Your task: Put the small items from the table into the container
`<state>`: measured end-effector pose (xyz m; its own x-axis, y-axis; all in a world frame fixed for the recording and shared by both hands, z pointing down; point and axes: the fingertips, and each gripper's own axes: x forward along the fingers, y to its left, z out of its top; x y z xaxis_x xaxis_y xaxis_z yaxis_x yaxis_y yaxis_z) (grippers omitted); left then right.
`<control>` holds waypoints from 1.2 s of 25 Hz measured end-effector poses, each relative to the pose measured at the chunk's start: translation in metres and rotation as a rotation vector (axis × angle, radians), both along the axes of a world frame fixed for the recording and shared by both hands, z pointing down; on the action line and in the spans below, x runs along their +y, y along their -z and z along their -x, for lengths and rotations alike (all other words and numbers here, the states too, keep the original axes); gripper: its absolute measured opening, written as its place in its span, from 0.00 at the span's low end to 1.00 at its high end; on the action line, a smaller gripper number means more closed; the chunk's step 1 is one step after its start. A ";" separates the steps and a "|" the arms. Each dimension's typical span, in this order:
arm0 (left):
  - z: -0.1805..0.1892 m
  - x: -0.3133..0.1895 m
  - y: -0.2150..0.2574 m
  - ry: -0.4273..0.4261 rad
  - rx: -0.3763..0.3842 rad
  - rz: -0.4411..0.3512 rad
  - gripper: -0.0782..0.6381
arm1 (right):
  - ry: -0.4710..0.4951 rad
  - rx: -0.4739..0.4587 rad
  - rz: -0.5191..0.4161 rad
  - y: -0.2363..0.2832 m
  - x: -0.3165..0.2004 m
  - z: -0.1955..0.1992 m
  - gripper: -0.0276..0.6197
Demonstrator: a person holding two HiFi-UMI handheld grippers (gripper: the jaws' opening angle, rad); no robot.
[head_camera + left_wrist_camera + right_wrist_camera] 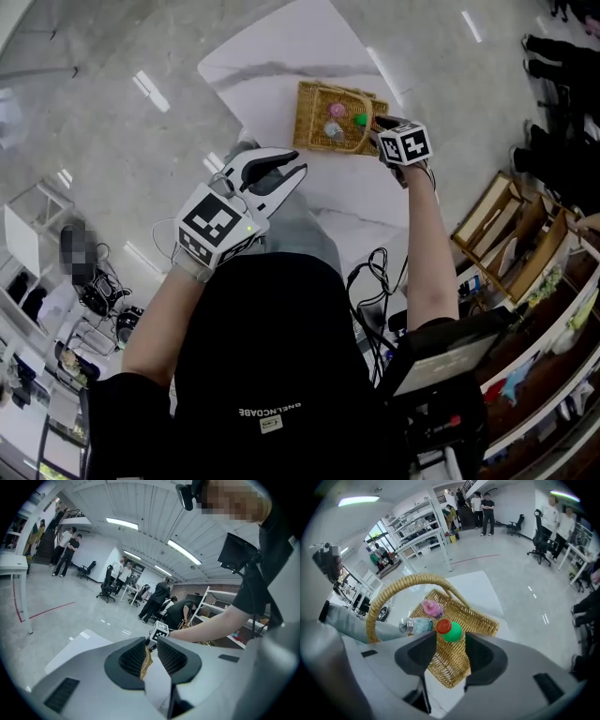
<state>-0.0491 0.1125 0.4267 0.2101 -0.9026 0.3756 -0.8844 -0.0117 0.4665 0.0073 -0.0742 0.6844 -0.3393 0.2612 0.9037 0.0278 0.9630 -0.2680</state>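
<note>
A wicker basket with an arched handle stands on the white table. In it lie a pink item and a clear bottle with a silver cap. My right gripper points steeply down over the basket's right side, its jaws closed on a green bottle with a red cap. My left gripper hovers near my chest, away from the basket. A narrow gap shows between its jaws, with nothing in them.
Wooden shelving stands to the right of the table. Cables and a monitor are near my right side. Several people and office chairs are across the room in both gripper views.
</note>
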 end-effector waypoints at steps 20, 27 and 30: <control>-0.008 -0.064 0.051 -0.161 -0.049 -0.096 0.19 | -0.202 -0.293 -0.078 0.163 -0.032 -0.033 0.33; -0.026 -0.107 0.096 -0.339 -0.065 -0.205 0.19 | -0.375 -0.540 -0.176 0.280 -0.033 -0.044 0.32; -0.041 -0.120 0.117 -0.414 -0.073 -0.259 0.19 | -0.447 -0.654 -0.231 0.327 -0.029 -0.055 0.32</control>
<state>-0.0079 -0.0073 0.3099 0.5527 -0.8143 0.1772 -0.8110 -0.4767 0.3390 0.0623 -0.1031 0.3572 -0.8436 -0.1911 0.5018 -0.2893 0.9491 -0.1249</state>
